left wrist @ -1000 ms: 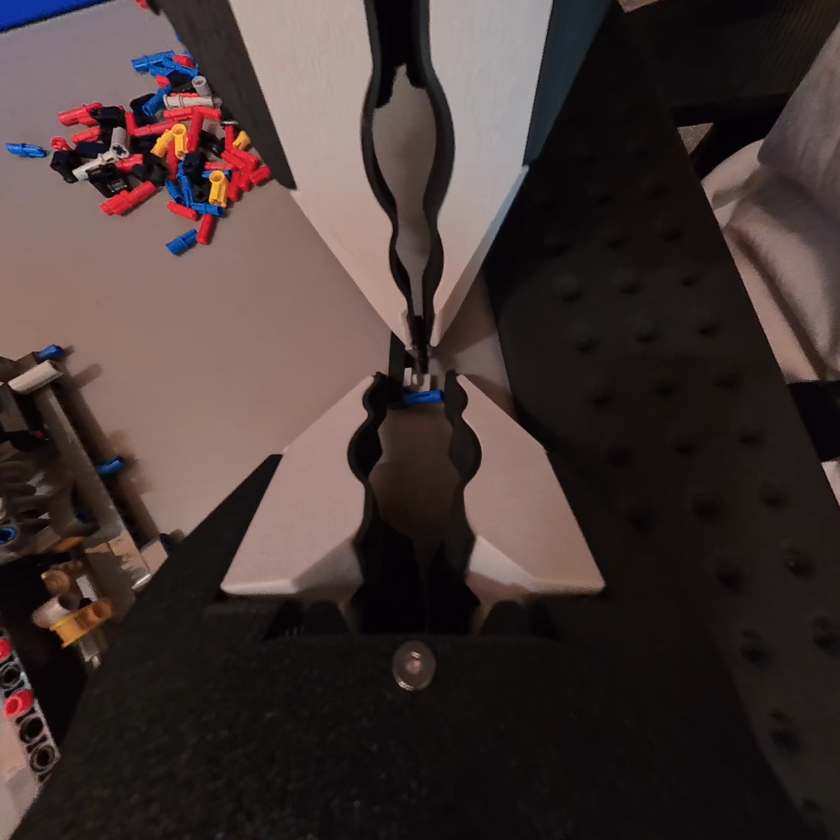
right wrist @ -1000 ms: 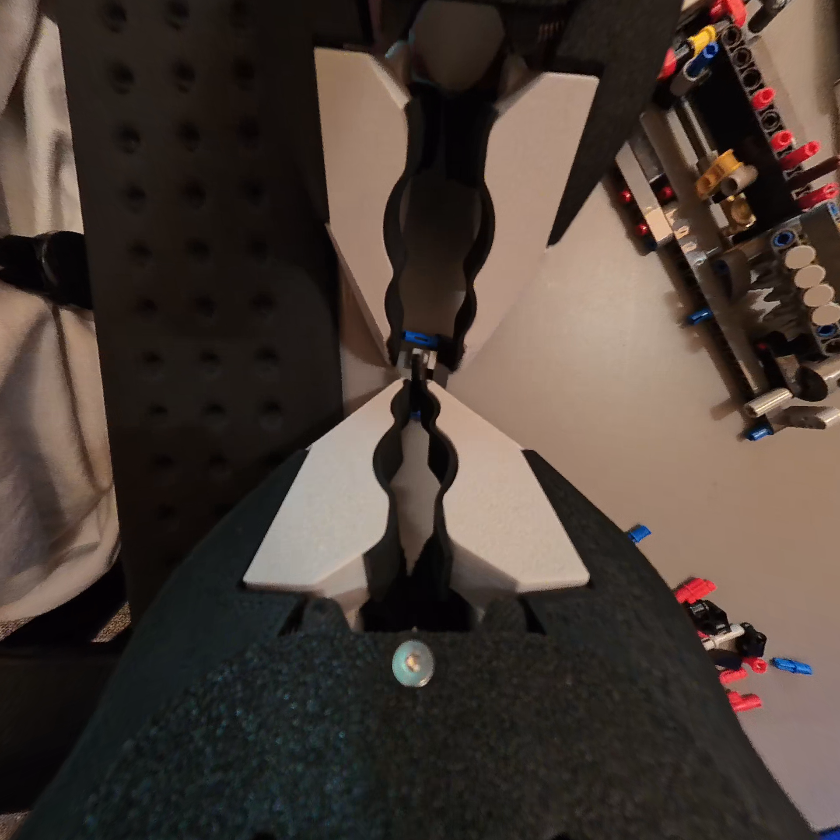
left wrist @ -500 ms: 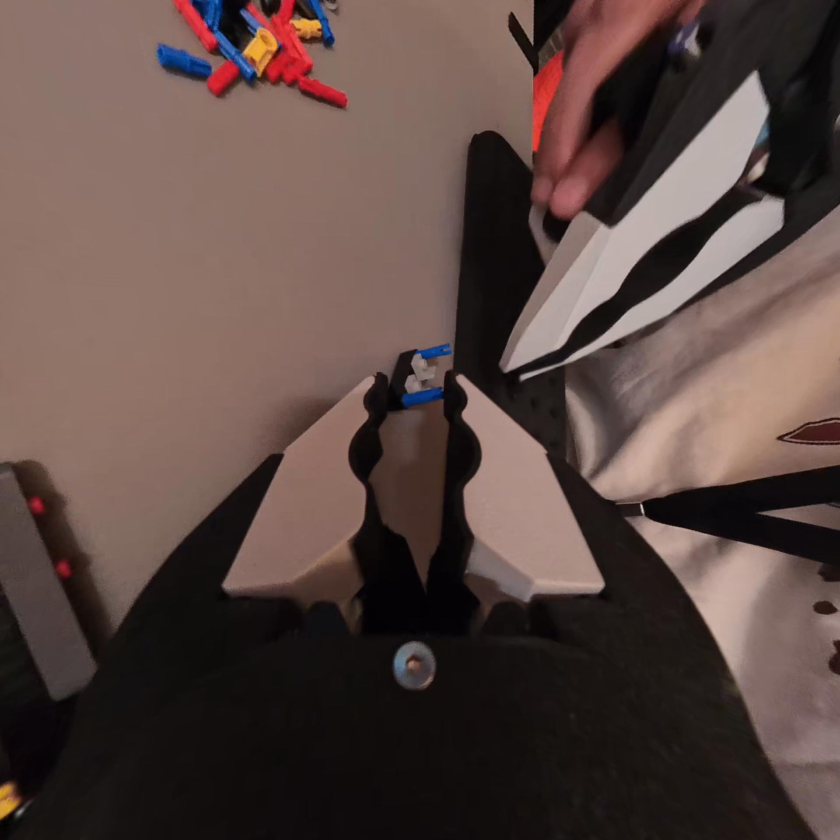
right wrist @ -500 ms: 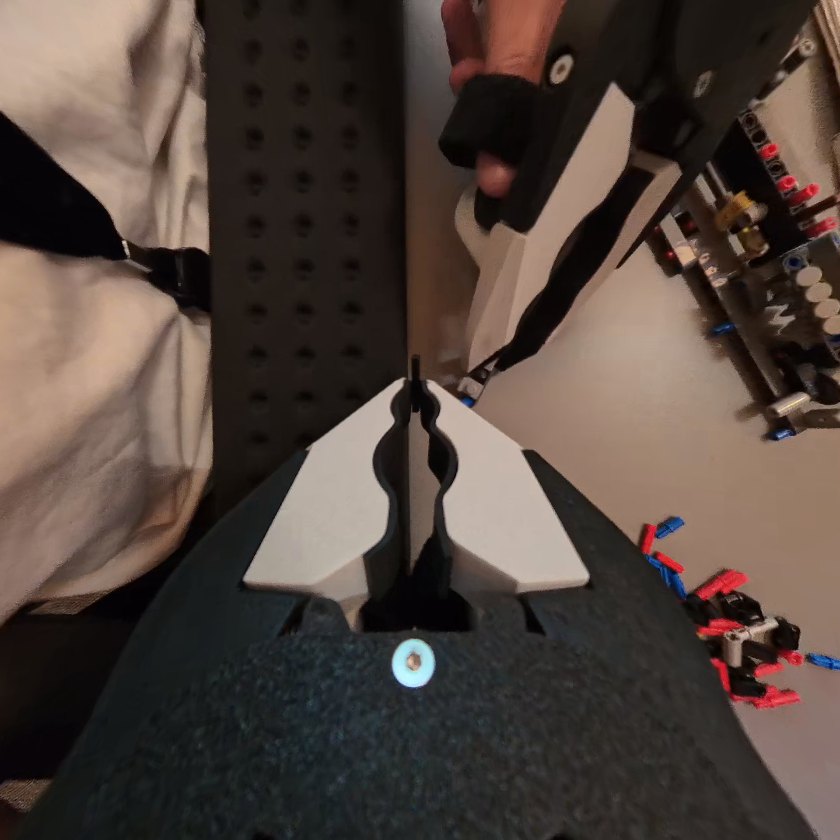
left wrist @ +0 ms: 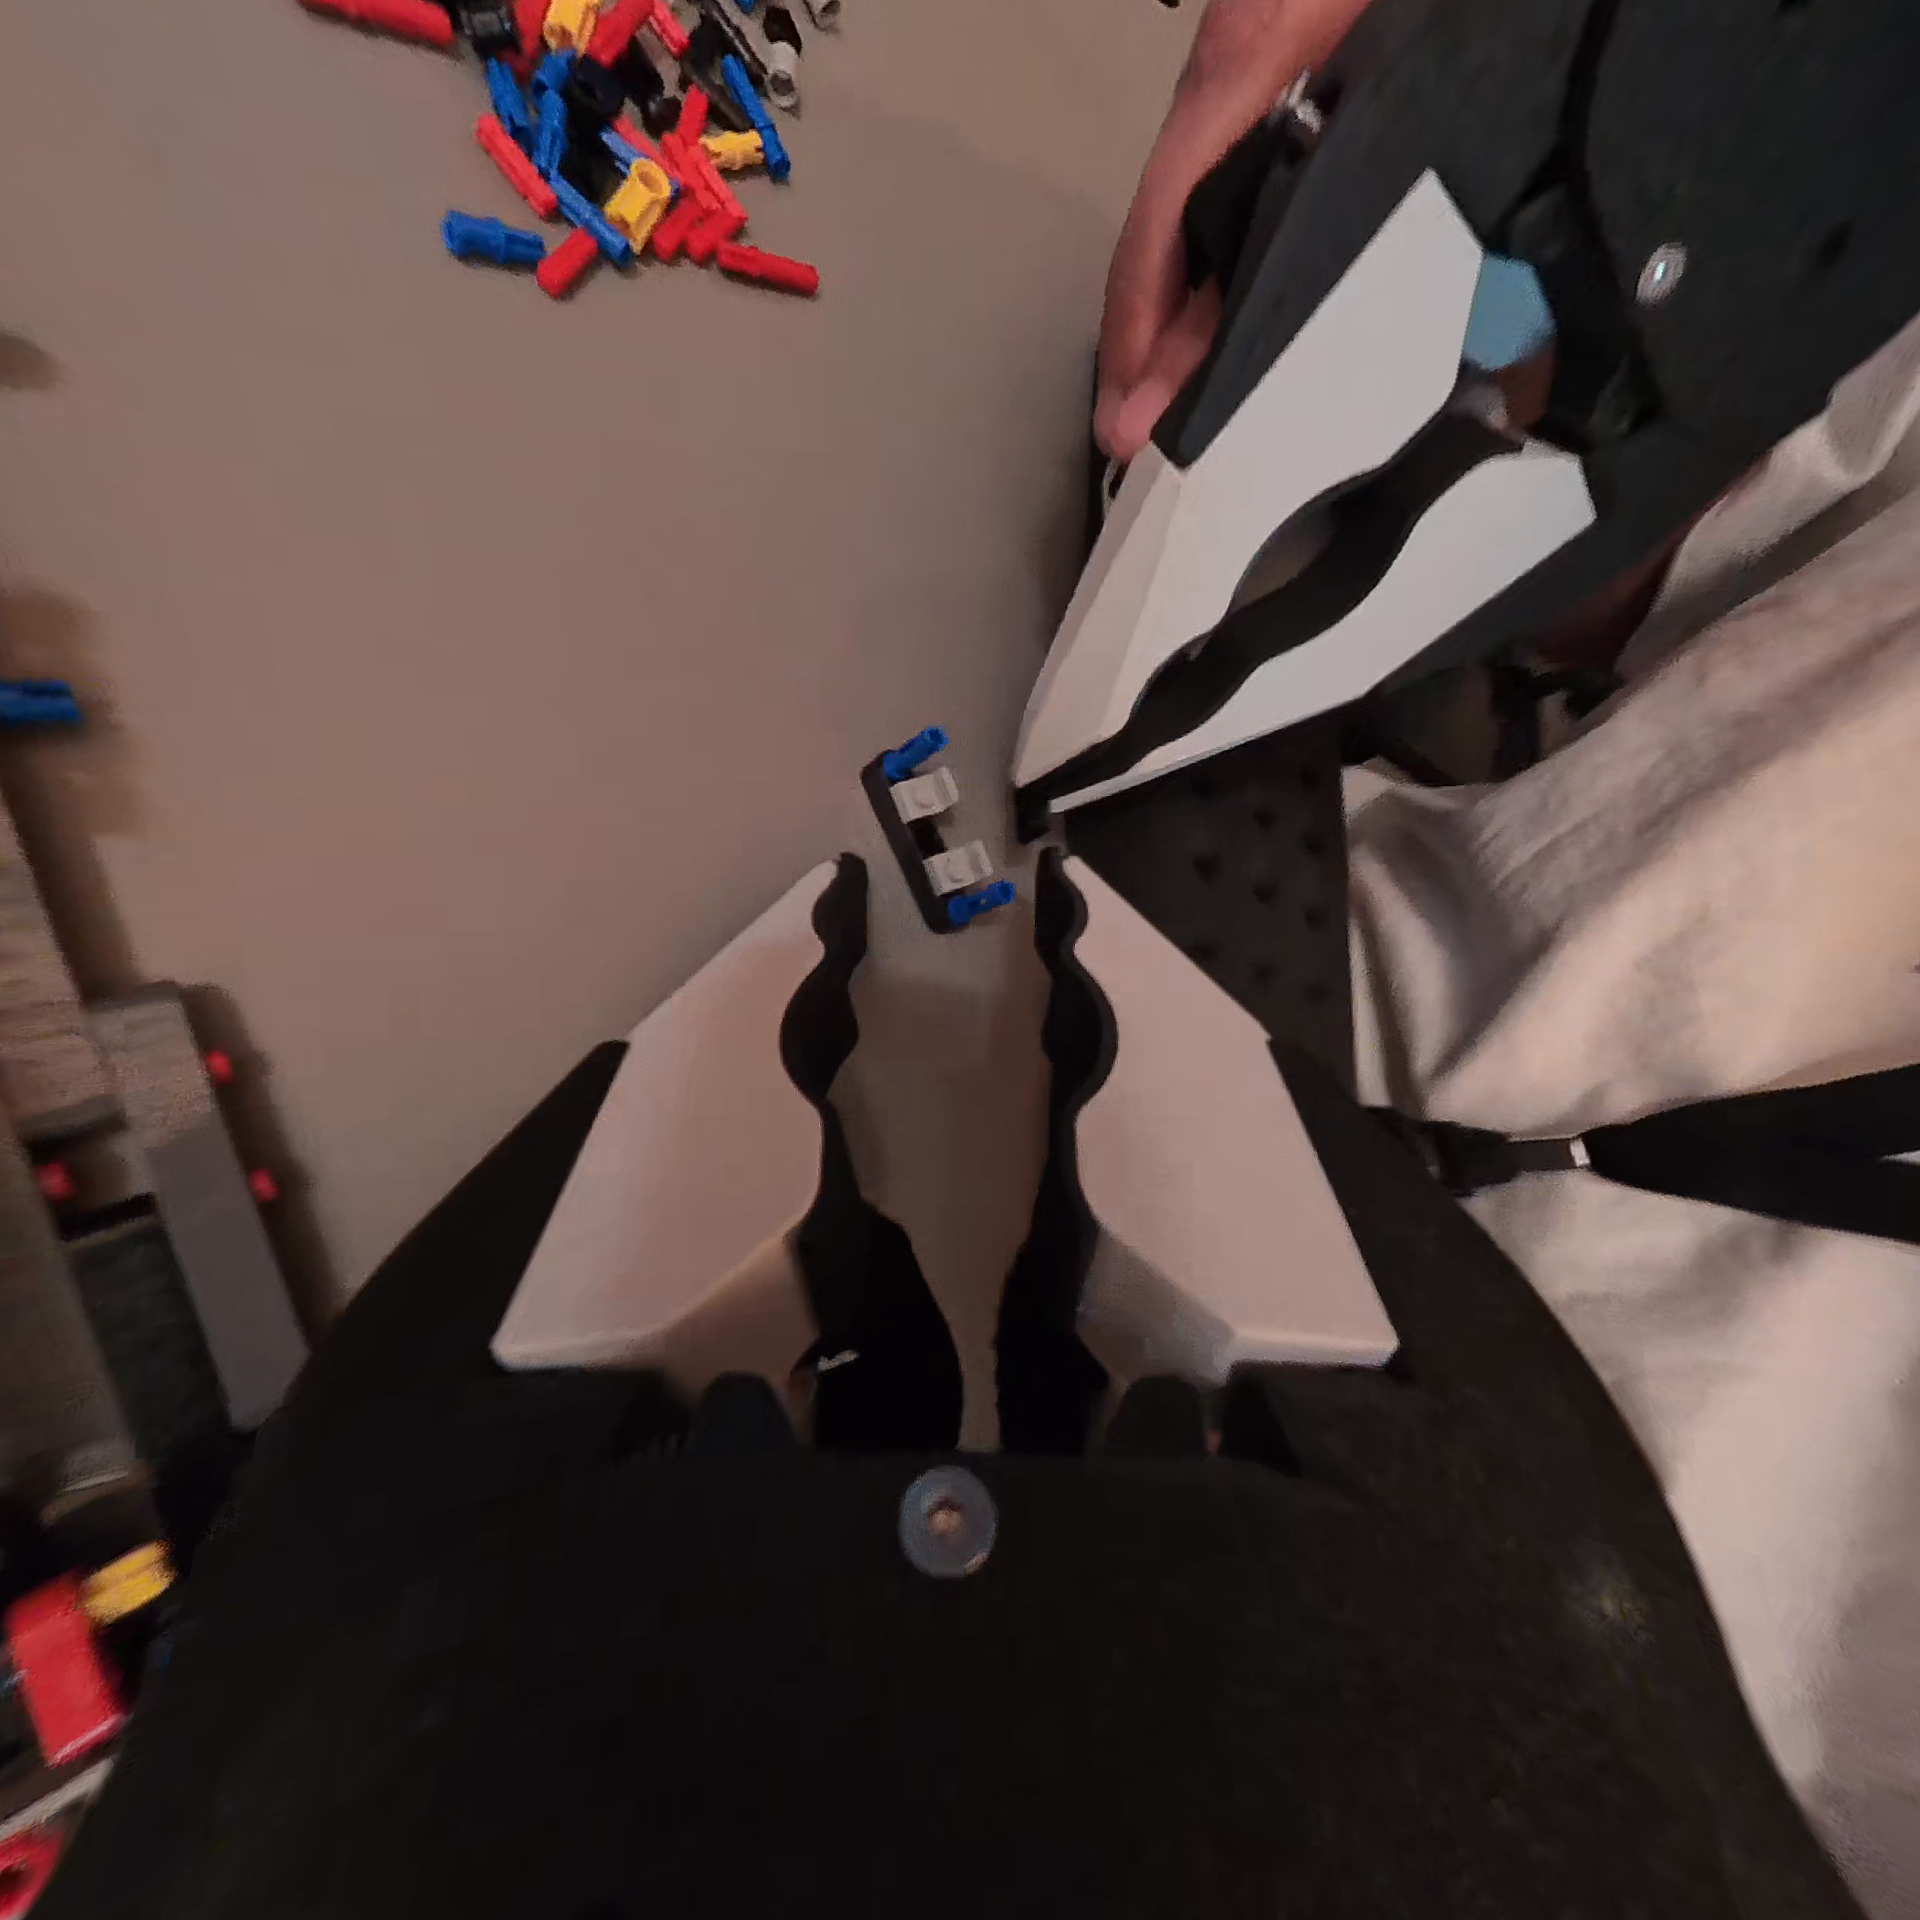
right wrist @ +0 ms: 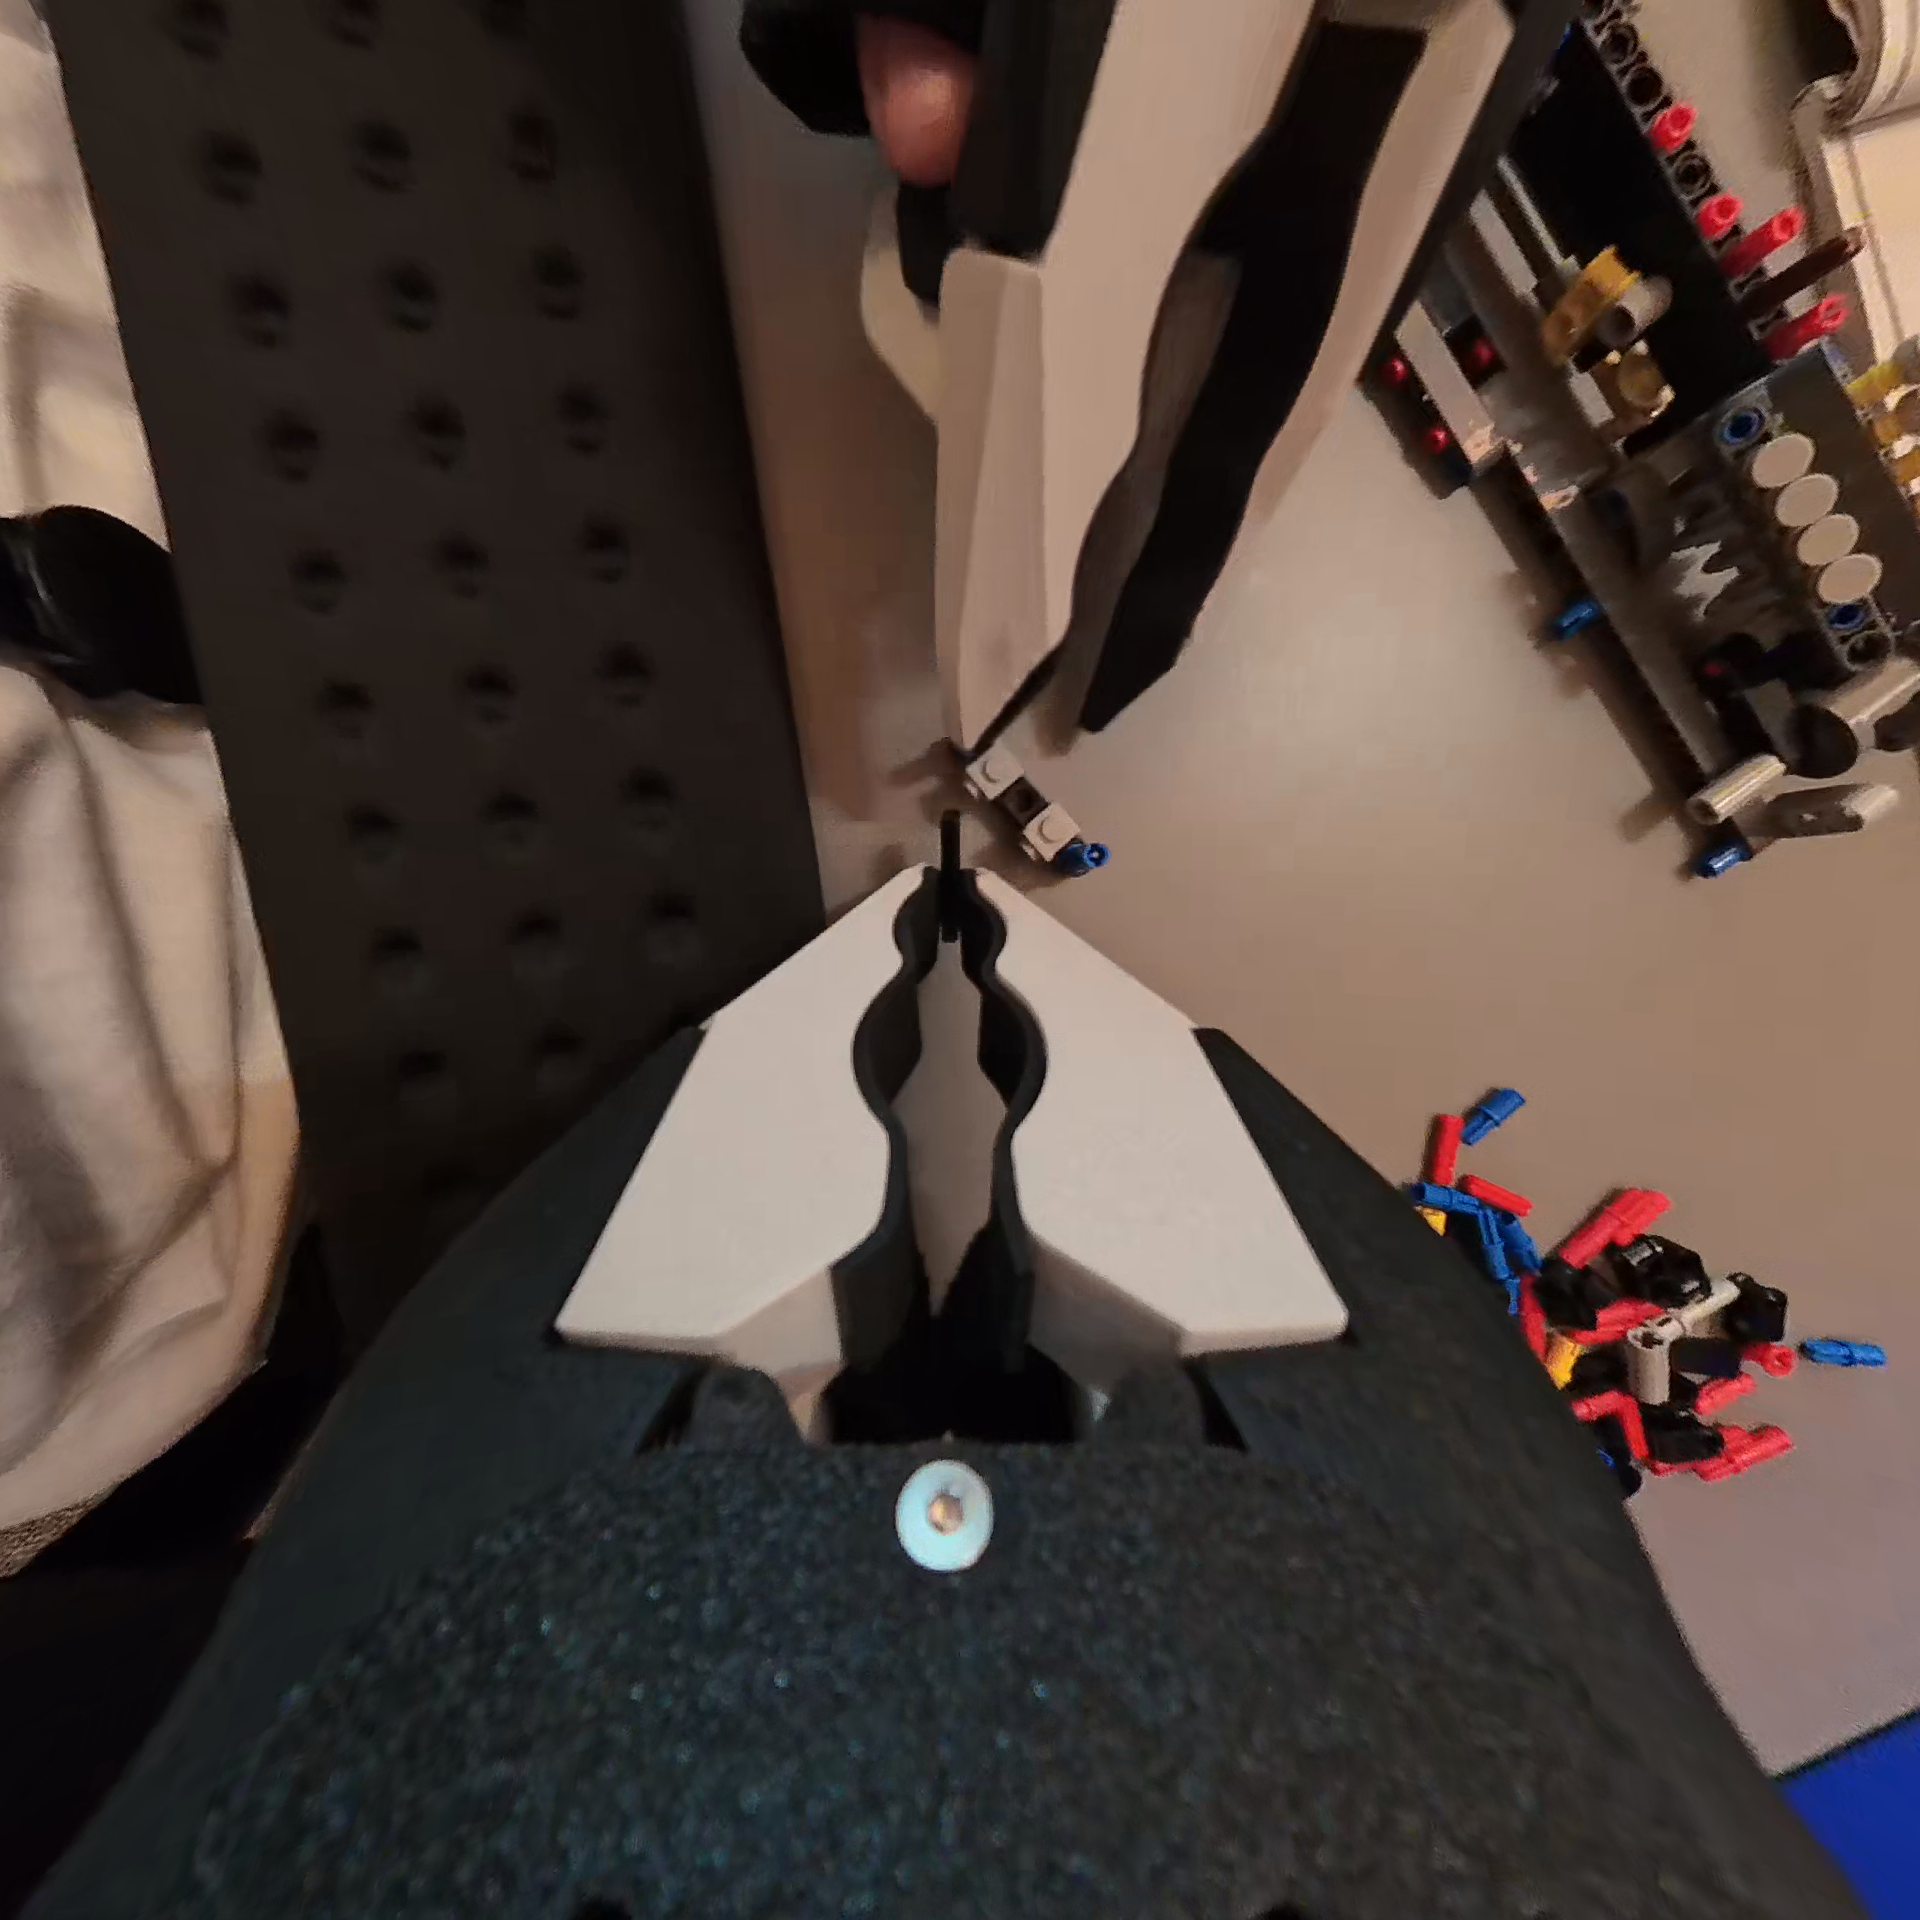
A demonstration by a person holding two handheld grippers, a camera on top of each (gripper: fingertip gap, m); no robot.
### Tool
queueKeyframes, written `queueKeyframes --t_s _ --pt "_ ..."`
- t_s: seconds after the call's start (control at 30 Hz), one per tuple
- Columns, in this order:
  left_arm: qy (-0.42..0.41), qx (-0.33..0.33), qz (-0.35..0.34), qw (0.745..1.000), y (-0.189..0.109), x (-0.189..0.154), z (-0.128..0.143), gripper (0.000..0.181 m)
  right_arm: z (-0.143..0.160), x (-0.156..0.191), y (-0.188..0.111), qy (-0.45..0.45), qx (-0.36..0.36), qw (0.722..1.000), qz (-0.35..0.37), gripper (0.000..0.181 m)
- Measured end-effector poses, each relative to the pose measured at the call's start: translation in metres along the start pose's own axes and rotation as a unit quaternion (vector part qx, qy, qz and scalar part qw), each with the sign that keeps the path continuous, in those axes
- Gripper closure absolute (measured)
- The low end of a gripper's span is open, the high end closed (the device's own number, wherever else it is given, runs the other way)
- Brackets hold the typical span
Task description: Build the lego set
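A small assembly (left wrist: pixel 935 831), a black beam with two grey pieces and blue pins, lies on the tan table just past my left gripper's (left wrist: pixel 948 857) tips. The left jaws stand apart and do not touch it. It also shows in the right wrist view (right wrist: pixel 1023 805), under the left gripper (right wrist: pixel 1029 727). My right gripper (right wrist: pixel 949 883) is shut on a thin black piece (right wrist: pixel 949 847) that sticks out past its tips, close beside the assembly. In the left wrist view the right gripper (left wrist: pixel 1029 821) comes in from the upper right, its tip next to the assembly.
A pile of loose red, blue, yellow and black pins (left wrist: pixel 623 156) (right wrist: pixel 1621 1340) lies on the table. A partly built model (right wrist: pixel 1714 468) (left wrist: pixel 156 1195) stands at the side. A black perforated strip (right wrist: pixel 447 520) runs along the table edge by a person's light clothing. Left and right tips are no more than a few centimetres apart.
The grippers were tip to tip around the assembly; the right one has drawn back with the thin black piece. The left jaws have widened and the assembly now lies free, turned at an angle.
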State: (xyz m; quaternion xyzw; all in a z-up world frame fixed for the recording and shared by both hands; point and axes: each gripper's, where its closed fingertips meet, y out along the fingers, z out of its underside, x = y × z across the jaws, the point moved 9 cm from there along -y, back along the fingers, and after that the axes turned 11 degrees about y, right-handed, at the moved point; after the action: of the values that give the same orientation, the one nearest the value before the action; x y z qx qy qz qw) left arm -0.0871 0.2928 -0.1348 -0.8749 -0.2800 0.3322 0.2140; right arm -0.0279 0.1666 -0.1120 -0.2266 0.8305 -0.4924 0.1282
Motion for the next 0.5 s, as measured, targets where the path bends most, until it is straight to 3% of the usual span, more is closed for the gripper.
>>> queueKeyframes --t_s 0.2,0.33,0.5 --pt "0.155 0.043 -0.065 0.985 0.006 -0.021 0.005 0.146 -0.006 -0.003 -0.002 -0.034 0.014 0.999 -0.009 0.18" --pt "0.179 0.058 -0.099 0.977 0.019 -0.021 0.005 0.152 -0.009 -0.002 0.004 -0.081 0.042 0.996 -0.016 0.18" --pt "0.206 0.065 -0.09 0.972 0.019 -0.019 0.006 0.166 -0.012 -0.002 0.008 -0.104 0.055 0.993 -0.005 0.18"
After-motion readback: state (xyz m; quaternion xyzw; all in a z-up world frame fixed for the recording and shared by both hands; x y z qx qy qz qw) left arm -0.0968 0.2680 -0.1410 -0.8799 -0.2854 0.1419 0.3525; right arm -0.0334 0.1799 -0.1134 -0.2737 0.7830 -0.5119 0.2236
